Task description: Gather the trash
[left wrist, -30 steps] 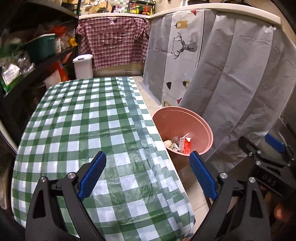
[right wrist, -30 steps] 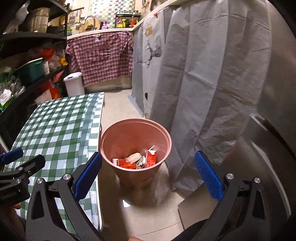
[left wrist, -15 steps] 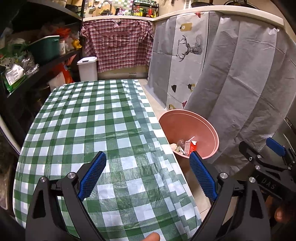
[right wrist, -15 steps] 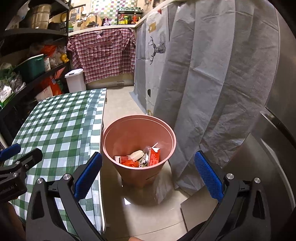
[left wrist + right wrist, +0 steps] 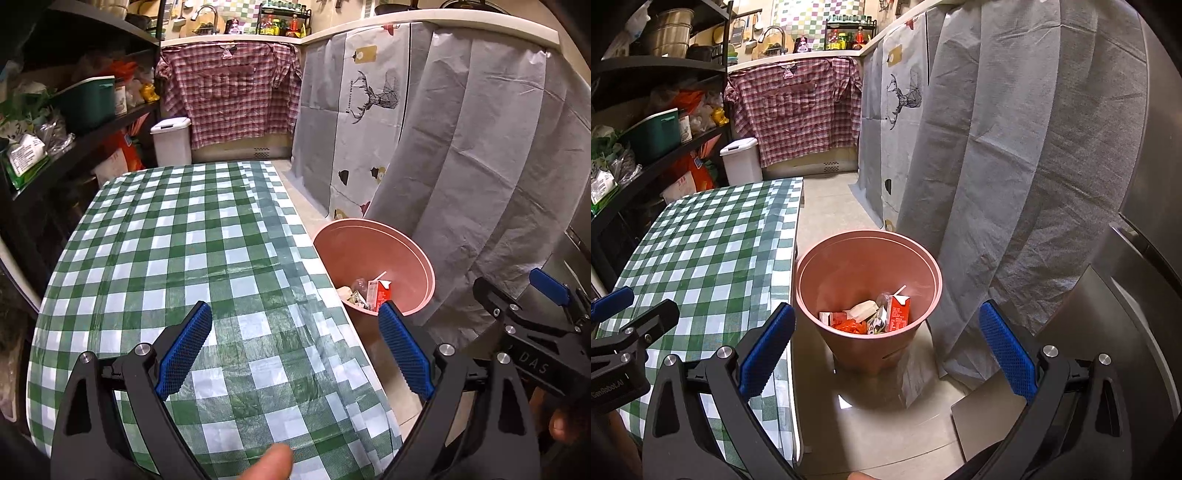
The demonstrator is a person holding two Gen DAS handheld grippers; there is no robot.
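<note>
A pink bin (image 5: 868,254) stands on the floor right of the table and holds trash: a red carton (image 5: 898,313) with a straw, a white carton and orange wrappers. In the left wrist view the same bin (image 5: 373,243) shows past the table's right edge. My left gripper (image 5: 293,349) hangs open over the green checked tablecloth (image 5: 177,240) with nothing between its blue pads. My right gripper (image 5: 886,345) is open too, above the floor just in front of the bin, holding nothing. Each gripper appears at the edge of the other's view.
Black shelves (image 5: 74,122) packed with goods run along the left. A white lidded bin (image 5: 171,140) and a plaid cloth (image 5: 232,92) stand at the far end. Grey curtains (image 5: 1015,147) hang on the right, beside a steel appliance (image 5: 1145,258). Beige floor lies between table and curtains.
Both grippers have drawn back and risen a little, so the table and bin look farther off. A fingertip now shows at the bottom of the left wrist view. Both stay open.
</note>
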